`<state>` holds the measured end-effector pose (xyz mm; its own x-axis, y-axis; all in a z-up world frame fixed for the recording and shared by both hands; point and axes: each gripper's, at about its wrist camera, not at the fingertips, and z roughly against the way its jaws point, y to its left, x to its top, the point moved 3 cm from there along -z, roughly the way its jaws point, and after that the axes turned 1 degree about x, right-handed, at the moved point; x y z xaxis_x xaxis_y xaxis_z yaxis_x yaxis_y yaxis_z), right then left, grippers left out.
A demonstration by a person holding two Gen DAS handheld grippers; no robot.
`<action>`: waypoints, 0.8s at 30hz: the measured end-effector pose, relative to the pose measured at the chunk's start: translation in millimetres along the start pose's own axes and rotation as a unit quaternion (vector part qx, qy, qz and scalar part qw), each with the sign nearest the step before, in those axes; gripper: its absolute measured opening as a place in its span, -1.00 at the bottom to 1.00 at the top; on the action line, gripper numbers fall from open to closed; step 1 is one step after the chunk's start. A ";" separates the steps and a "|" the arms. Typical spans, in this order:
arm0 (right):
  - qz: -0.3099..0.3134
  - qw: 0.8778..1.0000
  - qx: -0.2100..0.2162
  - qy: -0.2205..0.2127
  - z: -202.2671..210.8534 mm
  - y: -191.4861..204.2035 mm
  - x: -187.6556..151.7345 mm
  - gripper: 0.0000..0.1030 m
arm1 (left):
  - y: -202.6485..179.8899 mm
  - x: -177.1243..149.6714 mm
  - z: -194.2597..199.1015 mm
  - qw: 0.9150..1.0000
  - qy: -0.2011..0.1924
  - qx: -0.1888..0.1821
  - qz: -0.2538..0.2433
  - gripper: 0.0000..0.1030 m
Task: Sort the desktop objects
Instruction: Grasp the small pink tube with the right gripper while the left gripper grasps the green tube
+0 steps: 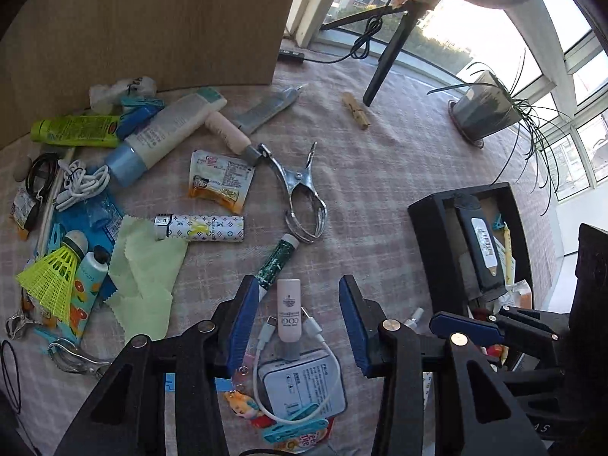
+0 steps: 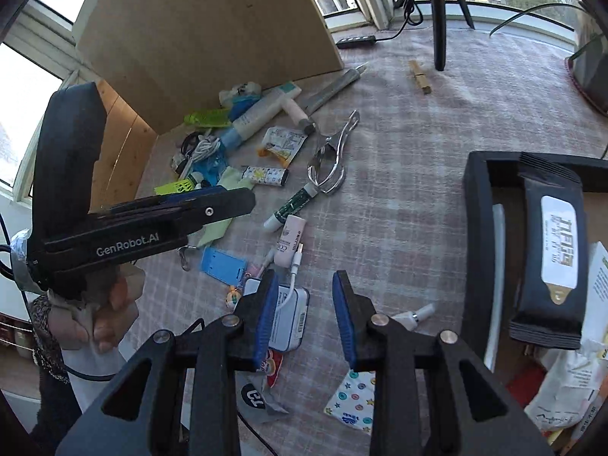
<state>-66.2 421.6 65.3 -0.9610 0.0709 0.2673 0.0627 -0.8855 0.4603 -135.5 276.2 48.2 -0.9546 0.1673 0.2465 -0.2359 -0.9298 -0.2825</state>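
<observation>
Hovering my left gripper [image 1: 300,323], jaws spread, around the small pale-pink lip-balm tube [image 1: 289,309] mid-tablecloth, I should centre, descend, then clamp. My right gripper [image 2: 306,317] waits released beside the black sorting box [image 2: 477,228].

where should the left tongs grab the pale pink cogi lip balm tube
Grip the pale pink cylindrical lip balm tube across its middle, coming straight down. It lies flat, pointing away between the open left tongs, so its round sides face the pads. Avoid the lower end, where the white charging cable crosses.
</observation>
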 end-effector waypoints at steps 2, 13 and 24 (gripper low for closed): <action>-0.006 1.000 -0.001 0.015 -18.3 1.2 3.8 -0.53 | 7.1 -0.6 -16.9 1.000 0.018 0.009 -0.003 -0.32; -0.017 0.999 -0.007 0.046 -64.8 6.7 14.0 -0.54 | 3.2 8.6 -53.9 0.998 0.051 0.024 -0.037 -0.32; 0.003 0.997 -0.052 0.056 -93.9 22.0 26.2 -0.54 | 17.2 14.5 -68.3 0.998 0.057 0.033 -0.019 -0.71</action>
<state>-115.3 360.9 2.9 -0.9851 0.0183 0.1708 0.0464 -0.9290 0.3672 -165.9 285.0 -16.4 -0.9606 0.2353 0.1477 -0.2631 -0.9412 -0.2117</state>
